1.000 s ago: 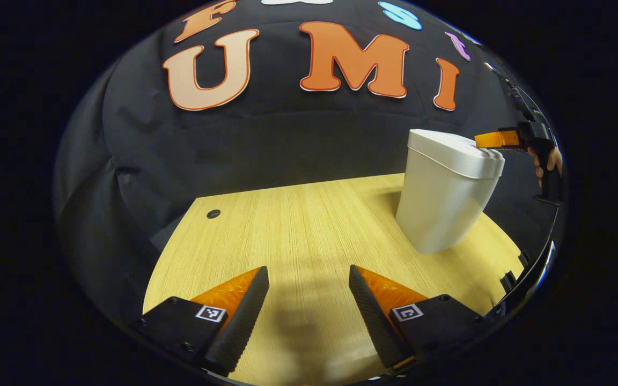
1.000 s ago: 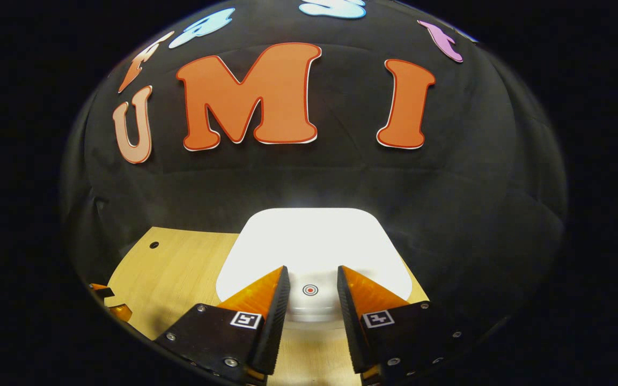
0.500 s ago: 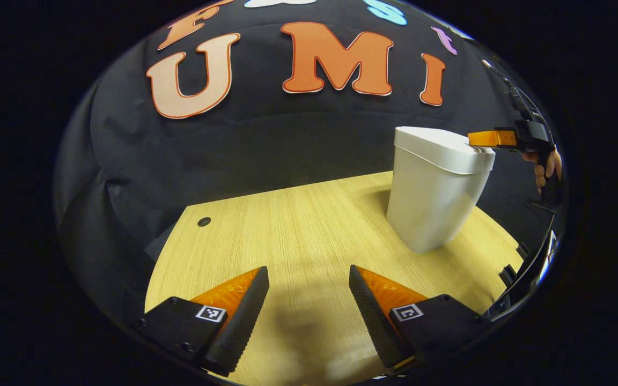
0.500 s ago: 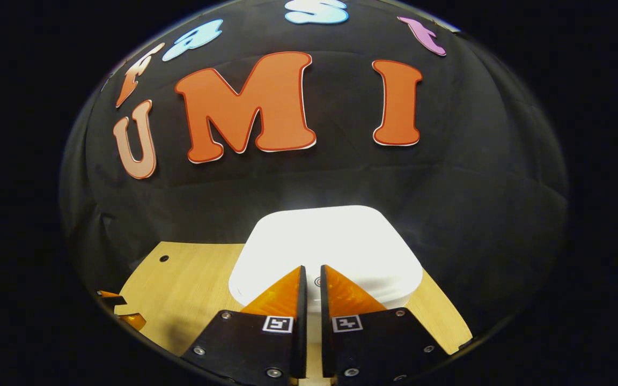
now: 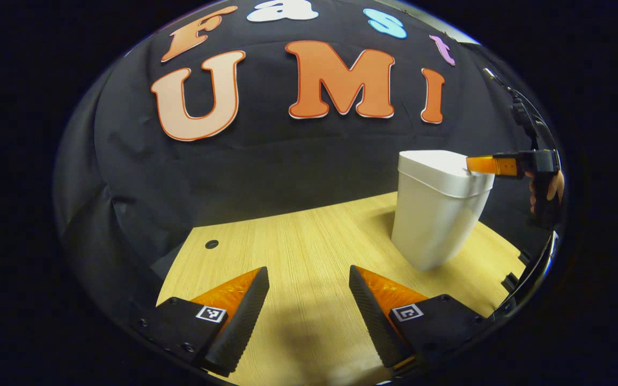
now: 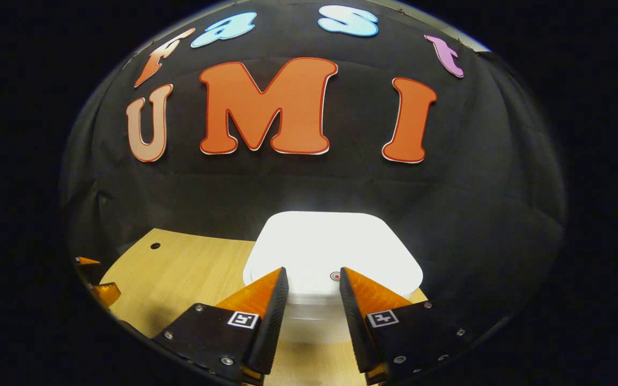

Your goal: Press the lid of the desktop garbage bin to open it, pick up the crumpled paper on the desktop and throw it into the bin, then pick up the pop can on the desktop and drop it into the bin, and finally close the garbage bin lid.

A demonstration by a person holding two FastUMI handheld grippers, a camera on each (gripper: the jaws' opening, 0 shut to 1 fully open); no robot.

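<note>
While the white bin [image 5: 438, 214] stands upright on the far right part of the wooden table [image 5: 298, 252] in the left gripper view, its long axis runs vertically and its body narrows toward the base. Its lid [image 5: 440, 166] lies flat and shut on top, sloping slightly. In the right gripper view the lid [image 6: 330, 252] is glaringly bright, so its surface detail is washed out, but a small red ring mark [image 6: 336, 276] sits near its front edge, facing the camera.

The right claw [image 6: 313, 297] hangs just over that front edge with its jaws a moderate way apart, holding nothing; whether its tips touch the lid cannot be told. From the left gripper view the same claw [image 5: 480, 164] reaches in level from the right to the lid's near edge, with part of a hand [image 5: 553, 187] on its handle, cut off by the picture's rim.

The left claw [image 5: 309, 300] is spread wide and empty above bare table, well apart from the bin. A small dark hole [image 5: 212, 244] marks the table's far left.
</note>
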